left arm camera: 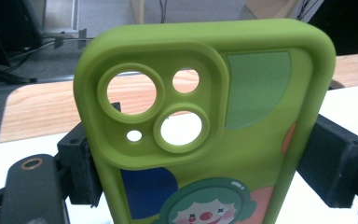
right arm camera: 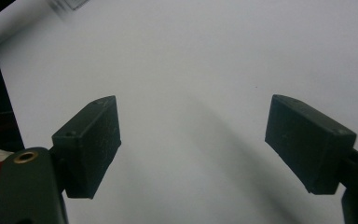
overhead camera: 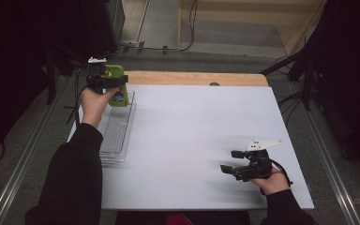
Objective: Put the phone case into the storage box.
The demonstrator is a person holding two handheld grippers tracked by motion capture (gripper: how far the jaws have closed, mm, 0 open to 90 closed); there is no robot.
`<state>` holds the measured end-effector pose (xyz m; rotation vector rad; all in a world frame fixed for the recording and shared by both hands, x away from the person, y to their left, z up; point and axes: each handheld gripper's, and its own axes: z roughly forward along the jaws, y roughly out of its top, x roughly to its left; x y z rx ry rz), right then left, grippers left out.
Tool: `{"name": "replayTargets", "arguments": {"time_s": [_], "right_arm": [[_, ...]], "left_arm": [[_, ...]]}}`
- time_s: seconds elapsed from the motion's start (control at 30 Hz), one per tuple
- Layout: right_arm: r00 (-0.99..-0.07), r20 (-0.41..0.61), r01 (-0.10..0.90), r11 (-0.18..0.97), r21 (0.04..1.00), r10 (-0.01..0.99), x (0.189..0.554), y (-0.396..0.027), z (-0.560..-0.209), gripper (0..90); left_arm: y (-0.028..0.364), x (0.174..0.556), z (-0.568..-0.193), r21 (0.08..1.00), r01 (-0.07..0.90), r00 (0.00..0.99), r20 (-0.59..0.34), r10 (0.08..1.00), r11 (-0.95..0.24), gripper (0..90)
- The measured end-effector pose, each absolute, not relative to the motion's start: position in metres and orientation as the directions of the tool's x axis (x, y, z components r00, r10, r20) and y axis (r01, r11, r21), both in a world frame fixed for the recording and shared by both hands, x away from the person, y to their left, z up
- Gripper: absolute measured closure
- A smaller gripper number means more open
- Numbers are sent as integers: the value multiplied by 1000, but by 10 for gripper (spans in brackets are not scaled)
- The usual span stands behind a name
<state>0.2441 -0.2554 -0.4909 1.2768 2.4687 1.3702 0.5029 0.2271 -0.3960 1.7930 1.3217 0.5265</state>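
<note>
A lime-green phone case (overhead camera: 116,78) with a cartoon clown print is held upright above the far end of a clear tray (overhead camera: 117,133) at the table's left. My left gripper (overhead camera: 104,82) is shut on it. In the left gripper view the case (left arm camera: 242,154) stands between the two black pads (left arm camera: 81,170), camera cut-outs at the top. My right gripper (overhead camera: 230,161) rests low over the white table near the front right, open. In the right gripper view my right gripper (right arm camera: 193,144) has bare table between its jaws.
The white table top (overhead camera: 192,136) has a wooden strip (overhead camera: 192,78) along its far edge. Dark equipment and cables stand on the floor beyond the table. A metal rail (overhead camera: 328,159) runs along the right side.
</note>
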Motion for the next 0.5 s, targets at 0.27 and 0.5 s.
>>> {"name": "replayTargets", "arguments": {"time_s": [0.27,0.5], "right_arm": [[-661,333,638,270,721,673,244,-255,-491,164],[-662,330,636,272,722,673,244,-255,-491,165]], "left_arm": [[226,507,-403,809,576,353,-119,928,-115,157],[222,510,-412,796,591,359,-111,927,-133,155]]}}
